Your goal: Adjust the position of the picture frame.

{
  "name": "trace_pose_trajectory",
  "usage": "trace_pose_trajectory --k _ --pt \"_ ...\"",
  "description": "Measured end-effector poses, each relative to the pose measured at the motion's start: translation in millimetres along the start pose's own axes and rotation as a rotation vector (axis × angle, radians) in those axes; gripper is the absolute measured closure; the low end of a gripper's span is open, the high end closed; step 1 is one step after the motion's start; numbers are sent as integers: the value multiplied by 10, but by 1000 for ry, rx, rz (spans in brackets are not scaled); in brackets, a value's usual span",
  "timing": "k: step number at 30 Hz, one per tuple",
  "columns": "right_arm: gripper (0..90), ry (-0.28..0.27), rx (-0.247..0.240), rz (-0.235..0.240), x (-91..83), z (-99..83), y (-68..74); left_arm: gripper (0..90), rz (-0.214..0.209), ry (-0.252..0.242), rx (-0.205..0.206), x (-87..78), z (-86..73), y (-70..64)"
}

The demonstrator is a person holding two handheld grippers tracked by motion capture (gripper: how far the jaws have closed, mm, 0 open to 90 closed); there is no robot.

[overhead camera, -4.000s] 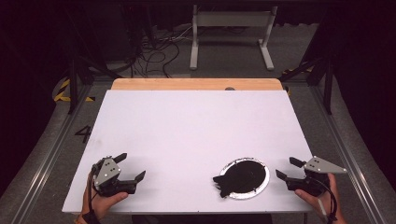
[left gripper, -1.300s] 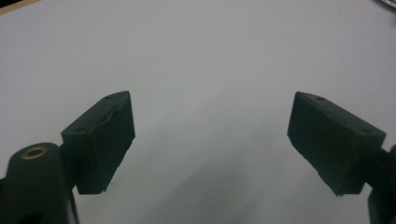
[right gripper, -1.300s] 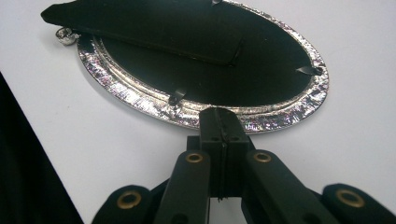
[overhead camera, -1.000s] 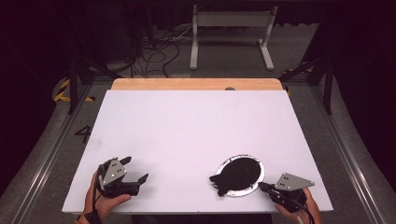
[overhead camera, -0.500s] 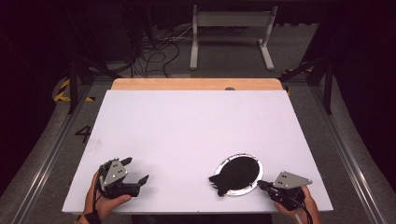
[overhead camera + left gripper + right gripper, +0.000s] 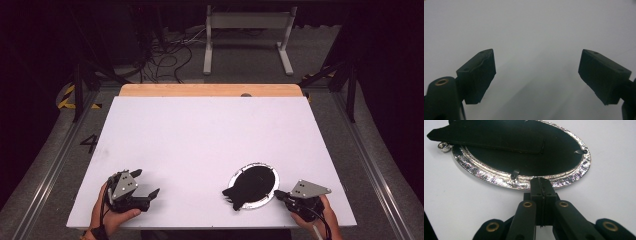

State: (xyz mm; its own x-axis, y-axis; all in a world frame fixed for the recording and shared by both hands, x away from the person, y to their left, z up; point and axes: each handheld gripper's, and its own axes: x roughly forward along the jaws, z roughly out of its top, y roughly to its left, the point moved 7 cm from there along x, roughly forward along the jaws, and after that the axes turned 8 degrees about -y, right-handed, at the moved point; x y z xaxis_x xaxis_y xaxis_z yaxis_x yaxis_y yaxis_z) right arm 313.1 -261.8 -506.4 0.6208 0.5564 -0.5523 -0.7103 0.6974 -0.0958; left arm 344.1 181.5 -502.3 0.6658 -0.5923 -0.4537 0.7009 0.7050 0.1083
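We are pressing our right gripper point(image 6: 541, 185), jaws closed together on nothing, against the rim of the silver-edged black plate point(image 6: 254, 184) lying near the table's point(image 6: 210, 135) front-right; our left gripper point(image 6: 145, 186) is gaping wide, empty.

The desk point(image 6: 210, 130) lies bare across the upper and middle frame (plenty of passage there); only the foil-rimmed dish point(image 6: 253, 184) at lower right blocks the way, just beside the right gripper point(image 6: 281, 194).
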Motion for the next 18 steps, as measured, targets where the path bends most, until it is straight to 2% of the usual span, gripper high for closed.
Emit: trace_pose_trajectory --k 14,18 --pt "900 -2 13 10 38 24 -30 152 -9 23 10 28 -14 -23" --pt "900 3 25 27 50 32 -46 156 -16 50 17 37 -31 -28"
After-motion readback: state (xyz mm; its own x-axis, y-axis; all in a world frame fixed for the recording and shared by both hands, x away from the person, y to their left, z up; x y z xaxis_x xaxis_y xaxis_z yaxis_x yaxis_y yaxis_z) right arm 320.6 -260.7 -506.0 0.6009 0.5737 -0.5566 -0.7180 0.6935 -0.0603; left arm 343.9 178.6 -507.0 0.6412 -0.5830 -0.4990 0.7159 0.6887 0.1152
